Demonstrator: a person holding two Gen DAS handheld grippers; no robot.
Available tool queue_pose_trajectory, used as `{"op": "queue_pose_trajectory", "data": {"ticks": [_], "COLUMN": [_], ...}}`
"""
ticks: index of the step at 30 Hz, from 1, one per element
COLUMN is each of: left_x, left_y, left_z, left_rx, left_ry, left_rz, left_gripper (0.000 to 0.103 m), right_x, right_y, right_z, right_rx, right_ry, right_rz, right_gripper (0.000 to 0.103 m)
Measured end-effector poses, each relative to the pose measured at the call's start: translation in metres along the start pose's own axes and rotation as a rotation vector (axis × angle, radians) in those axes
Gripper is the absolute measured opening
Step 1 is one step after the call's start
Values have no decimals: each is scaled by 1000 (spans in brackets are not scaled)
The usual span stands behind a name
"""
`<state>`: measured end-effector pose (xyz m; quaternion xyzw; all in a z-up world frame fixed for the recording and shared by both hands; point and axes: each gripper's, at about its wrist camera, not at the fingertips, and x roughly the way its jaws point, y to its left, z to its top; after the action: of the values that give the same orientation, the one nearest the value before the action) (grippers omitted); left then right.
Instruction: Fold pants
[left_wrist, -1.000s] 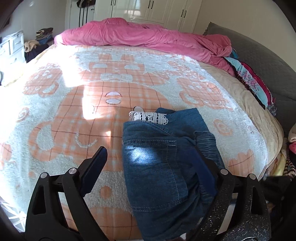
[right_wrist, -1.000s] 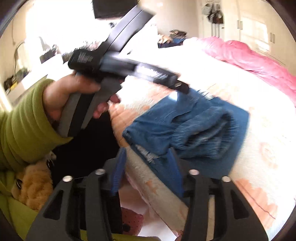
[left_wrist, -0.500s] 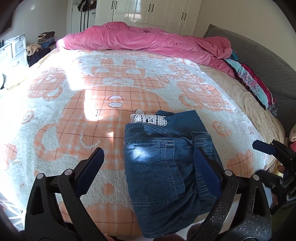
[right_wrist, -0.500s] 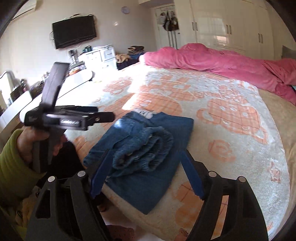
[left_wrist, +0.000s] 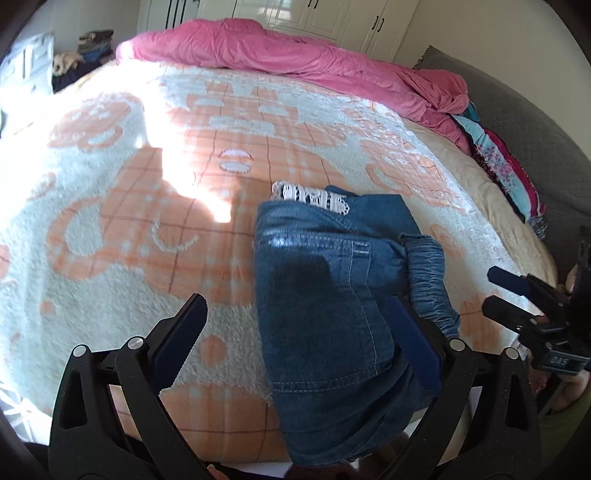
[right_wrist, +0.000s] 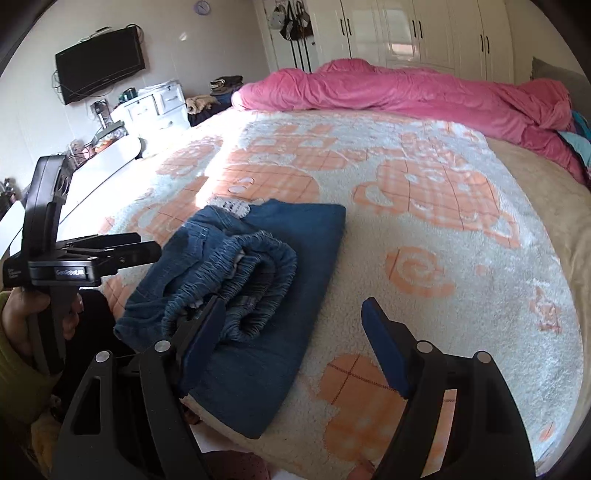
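While both tools hang over the near edge of the bed, neither one clamps anything: the left gripper (left_wrist: 295, 332), filling the bottom of the left wrist view, has its blue-padded fingers (left_wrist: 181, 334) spread wide, one over the fleece and the other over the denim. The right gripper (right_wrist: 295, 343), at the bottom of the right wrist view, is likewise spread apart, its left pad just at the gathered waistband and its right pad above bare blanket. The folded pants (left_wrist: 328, 295) lie low and centre-right in the left view, a blue denim bundle with the elastic waistband (right_wrist: 255, 273) rolled on top and a scrap of white lace (left_wrist: 314, 195) peeking out at the far end. They rest on the orange-and-white blanket (left_wrist: 129, 184), close to its near edge. Across the top of both frames a pink duvet (right_wrist: 388, 85) is heaped, with white wardrobe doors (right_wrist: 424, 33) behind and a wall television (right_wrist: 99, 66) in the upper left of the right view.
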<state>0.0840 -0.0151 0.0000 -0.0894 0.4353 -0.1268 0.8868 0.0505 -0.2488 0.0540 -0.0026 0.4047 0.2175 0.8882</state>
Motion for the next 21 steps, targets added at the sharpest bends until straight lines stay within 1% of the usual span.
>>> {"op": "queue_pose_trajectory", "data": {"ticks": [3,8,12,14,18,21], "left_x": [7,20,29,32,37,40], "left_y": [4,7,8,8,6,5], "left_z": [-2,-7,-10,-11,-11,-10], "left_rx": [-20,-41,-50,-52,-50,-41], "left_ry": [19,50,71,76,70,58], "left_rz": [-25,-51,-66,-67,-64,-50], "left_gripper": [91,91,88,88,88,88], "right_x": [10,26,42,50,59,67], "right_y": [-6,-5,-9,-11,-10,-10], "right_z": [0,3,4,4,5,8], "right_rx": [34,48,88,94,95,95], "right_ry": [20,47,84,105,104,109], "right_rz": [18,43,59,56,76,89], "right_gripper": [75,75,75,75,76,74]}}
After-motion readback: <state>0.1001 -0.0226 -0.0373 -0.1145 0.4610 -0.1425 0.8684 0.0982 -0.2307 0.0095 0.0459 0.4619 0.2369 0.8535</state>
